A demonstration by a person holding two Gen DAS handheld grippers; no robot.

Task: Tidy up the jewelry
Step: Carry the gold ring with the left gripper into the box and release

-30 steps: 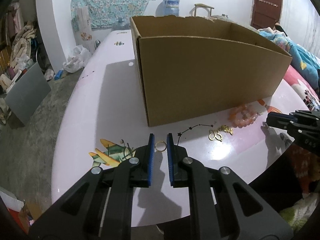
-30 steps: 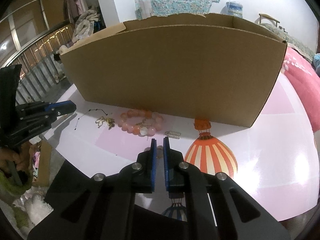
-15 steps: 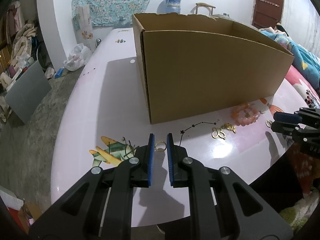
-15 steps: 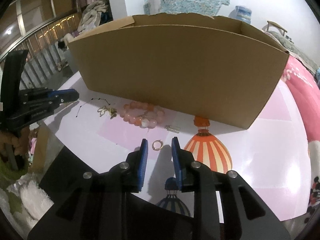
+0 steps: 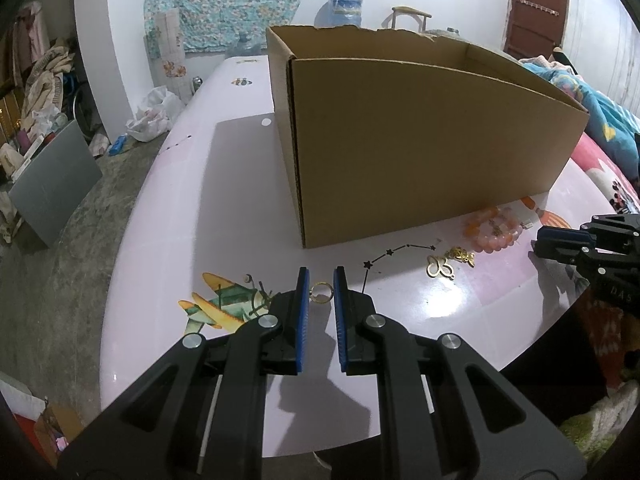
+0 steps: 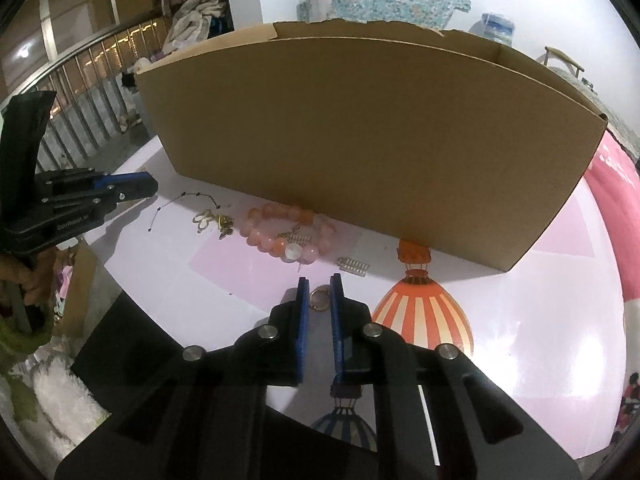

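Observation:
A gold ring (image 5: 321, 293) lies on the table between the blue pads of my left gripper (image 5: 321, 292); the jaws stand slightly apart around it, touching or nearly so. A second gold ring (image 6: 319, 298) lies between the pads of my right gripper (image 6: 319, 299), whose jaws are also narrowly apart around it. A pink bead bracelet (image 6: 286, 232), gold charms (image 6: 214, 220), a thin black star chain (image 5: 394, 251) and a small silver clasp (image 6: 353, 267) lie in front of the open cardboard box (image 5: 420, 136).
The pink table (image 5: 200, 208) has printed airplane (image 5: 224, 304) and balloon (image 6: 420, 308) pictures. The box stands just behind the jewelry. The table's front edge is close under both grippers. Clutter, a railing and bedding surround the table.
My right gripper opened from shut half a second ago, then narrowed around the ring and came closer to it. My left gripper has stayed around its ring, with the view shifting slightly.

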